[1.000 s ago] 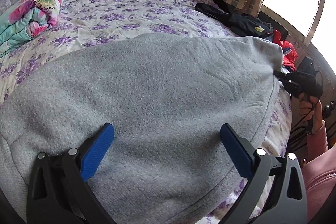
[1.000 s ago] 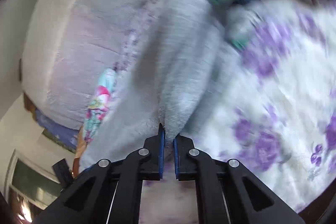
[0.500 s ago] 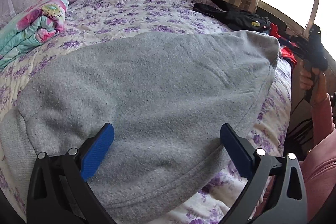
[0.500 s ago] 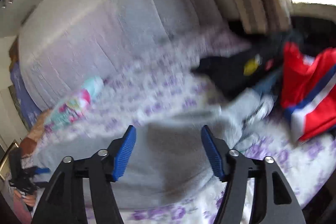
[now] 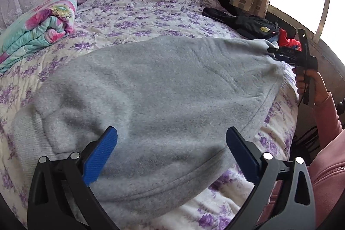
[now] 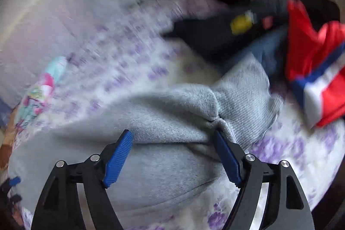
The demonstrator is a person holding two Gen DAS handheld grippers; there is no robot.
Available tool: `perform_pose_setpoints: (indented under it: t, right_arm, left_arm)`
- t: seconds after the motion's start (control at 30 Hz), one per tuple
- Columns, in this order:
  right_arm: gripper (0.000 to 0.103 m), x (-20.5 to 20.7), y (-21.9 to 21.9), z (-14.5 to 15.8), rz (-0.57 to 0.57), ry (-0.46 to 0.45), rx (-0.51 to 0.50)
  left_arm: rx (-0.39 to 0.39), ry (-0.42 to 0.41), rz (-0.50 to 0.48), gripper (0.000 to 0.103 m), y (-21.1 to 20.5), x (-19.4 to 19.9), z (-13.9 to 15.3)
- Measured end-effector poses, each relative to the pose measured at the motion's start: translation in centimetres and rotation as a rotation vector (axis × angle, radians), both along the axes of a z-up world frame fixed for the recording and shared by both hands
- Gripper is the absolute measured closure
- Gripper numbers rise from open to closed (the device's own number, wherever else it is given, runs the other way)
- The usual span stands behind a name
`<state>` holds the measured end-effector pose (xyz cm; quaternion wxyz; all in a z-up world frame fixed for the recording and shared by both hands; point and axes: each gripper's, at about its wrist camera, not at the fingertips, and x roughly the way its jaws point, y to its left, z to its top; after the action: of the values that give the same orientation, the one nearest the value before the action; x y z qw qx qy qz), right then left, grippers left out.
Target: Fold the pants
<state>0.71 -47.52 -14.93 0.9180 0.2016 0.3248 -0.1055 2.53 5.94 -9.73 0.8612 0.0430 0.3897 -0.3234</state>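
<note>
Grey fleece pants [image 5: 163, 87] lie spread across the floral bedspread [image 5: 138, 12]. My left gripper [image 5: 171, 154] is open and empty, hovering over the near end of the pants. My right gripper [image 6: 172, 154] is open, its jaws straddling a bunched fold at the far end of the pants [image 6: 194, 113]. In the left wrist view the right gripper [image 5: 286, 54] sits at the pants' far right corner, held by a hand.
A folded floral blanket [image 5: 36, 25] lies at the left of the bed. Black clothes [image 5: 243, 22] and a red, white and blue garment [image 6: 317, 70] lie by the window side. A pink-sleeved arm [image 5: 327, 122] is at the right edge.
My right gripper let go of the pants' corner, opened, lifted, then came back down over the bunched end. The left gripper drew back a little; the pants settled flatter.
</note>
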Motion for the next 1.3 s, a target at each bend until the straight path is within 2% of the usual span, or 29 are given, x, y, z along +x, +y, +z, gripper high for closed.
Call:
perform_pose_setpoints:
  t: [0.1,0.17,0.27,0.37,0.43,0.5,0.57,0.67,0.73,0.83,0.87,0.93,0.97,1.03,1.1,1.17,1.2,1.23,1.27,1.3]
  right_arm:
    - [0.024,0.3,2.5,2.7,0.009,0.006,-0.088]
    - [0.024,-0.2,5.3,5.4,0.088,-0.095,-0.122]
    - [0.024,0.2,10.1,8.1,0.283,-0.183,-0.148]
    - [0.024,1.6,15.2,8.9,0.530,-0.220,-0.094]
    - [0.024,2.9,18.6,8.6,0.652,-0.202,-0.086]
    - [0.024,3.9,21.3,8.5,0.714,-0.168,-0.112]
    - [0.024,5.1,23.4,8.4,0.795,-0.130,-0.089]
    - [0.024,6.8,25.7,8.2,0.918,-0.060,0.031]
    - [0.024,7.7,27.5,8.2,0.990,-0.014,0.090]
    - [0.024,8.4,31.1,8.6,1.101,0.024,0.108]
    - [0.024,8.3,32.4,8.7,1.155,0.040,0.123]
    - [0.024,7.1,35.8,8.9,1.321,0.056,0.133]
    - [0.024,5.9,37.4,9.0,1.395,0.040,0.089]
    - [0.024,2.4,40.9,8.7,1.536,-0.030,-0.116]
    - [0.024,-0.2,43.5,7.6,1.605,-0.074,-0.303]
    - [0.026,-2.1,46.2,5.7,1.615,-0.083,-0.511]
    - [0.037,-2.3,47.1,4.8,1.601,-0.082,-0.591]
    - [0.064,-2.3,47.9,3.9,1.580,-0.075,-0.686]
    - [0.072,-1.8,48.2,3.7,1.559,-0.059,-0.714]
    - [0.077,-0.9,48.1,4.1,1.547,-0.032,-0.662]
  left_arm:
    - [0.004,-0.023,0.042,0.004,2.1,-1.0,1.0]
    - [0.012,-0.071,0.087,0.004,4.2,-2.1,2.3]
    - [0.007,-0.103,0.165,0.004,6.9,-2.7,3.3]
    - [-0.031,-0.081,0.219,0.004,8.9,-2.2,3.1]
    - [-0.051,-0.040,0.239,0.004,9.5,-1.5,2.5]
    - [-0.033,0.011,0.268,0.004,9.9,-0.7,1.5]
    - [-0.031,0.060,0.287,0.004,10.4,0.2,0.5]
    - [-0.126,0.145,0.278,0.004,11.6,1.7,-0.6]
    - [-0.198,0.165,0.267,0.004,12.4,2.6,-0.6]
    - [-0.294,0.188,0.236,0.004,13.5,4.1,-0.6]
    - [-0.305,0.201,0.238,0.004,13.7,4.8,-0.7]
    - [-0.318,0.233,0.244,0.005,14.0,6.3,-0.9]
    - [-0.336,0.256,0.244,0.005,14.2,7.2,-1.0]
    - [-0.379,0.288,0.237,0.005,14.6,8.5,-1.2]
    - [-0.426,0.301,0.224,0.005,14.8,9.4,-1.3]
    - [-0.442,0.290,0.225,0.005,14.9,9.6,-1.3]
    - [-0.444,0.283,0.228,0.005,15.0,9.4,-1.2]
    - [-0.444,0.270,0.232,0.005,15.2,9.1,-1.1]
    - [-0.447,0.257,0.236,0.005,15.5,9.0,-1.0]
    - [-0.453,0.239,0.242,0.005,15.9,8.7,-0.8]
